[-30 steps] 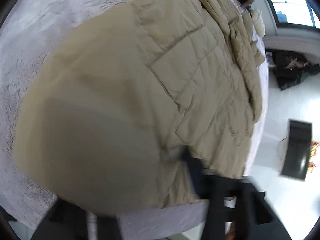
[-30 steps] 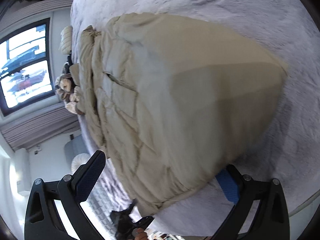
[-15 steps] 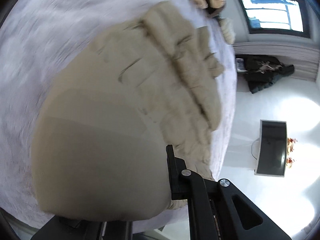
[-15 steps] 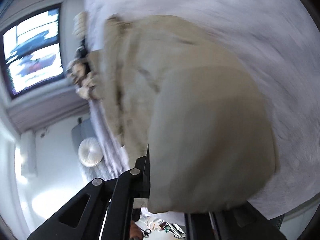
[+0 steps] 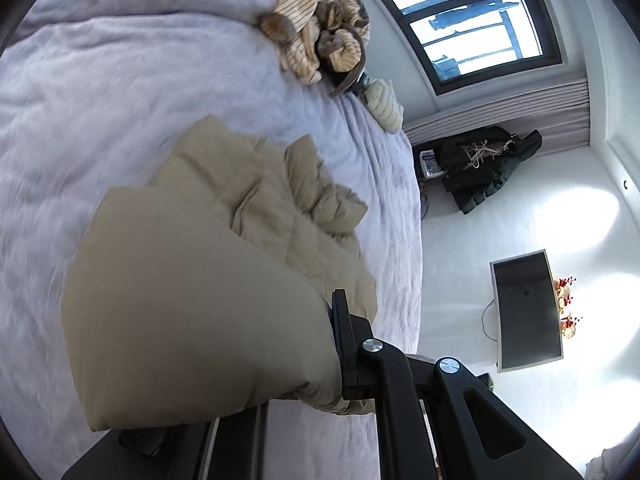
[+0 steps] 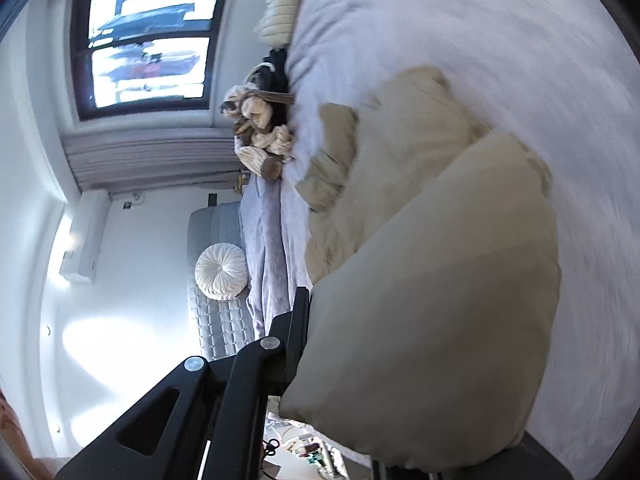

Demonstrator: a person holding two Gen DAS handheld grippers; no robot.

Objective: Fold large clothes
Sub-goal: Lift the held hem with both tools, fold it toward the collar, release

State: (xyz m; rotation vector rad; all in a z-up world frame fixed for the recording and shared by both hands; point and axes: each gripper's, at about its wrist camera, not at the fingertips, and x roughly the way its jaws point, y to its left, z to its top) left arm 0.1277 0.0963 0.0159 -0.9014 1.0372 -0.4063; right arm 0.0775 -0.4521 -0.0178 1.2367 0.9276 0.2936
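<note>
A beige quilted puffer jacket (image 5: 256, 216) lies on a lilac bed cover (image 5: 100, 92). My left gripper (image 5: 280, 360) is shut on the jacket's near edge, and the lifted cloth bulges over the jaws and hides one finger. In the right wrist view the same jacket (image 6: 400, 168) is lifted at its near edge by my right gripper (image 6: 380, 380), which is shut on the cloth. The far part of the jacket rests crumpled on the bed (image 6: 520, 40).
A pile of striped and brown clothes (image 5: 320, 48) and a cream cushion (image 5: 384, 104) lie at the bed's far end below a window. Dark clothes (image 5: 480, 164) and a monitor (image 5: 524, 312) are on the white floor. A round white cushion (image 6: 220, 272) sits on a grey bench.
Both grippers closed on the jacket's near edge and lifted it. The jacket went from spread flat to bunched, folding toward the far end, and both views tilted up toward the window.
</note>
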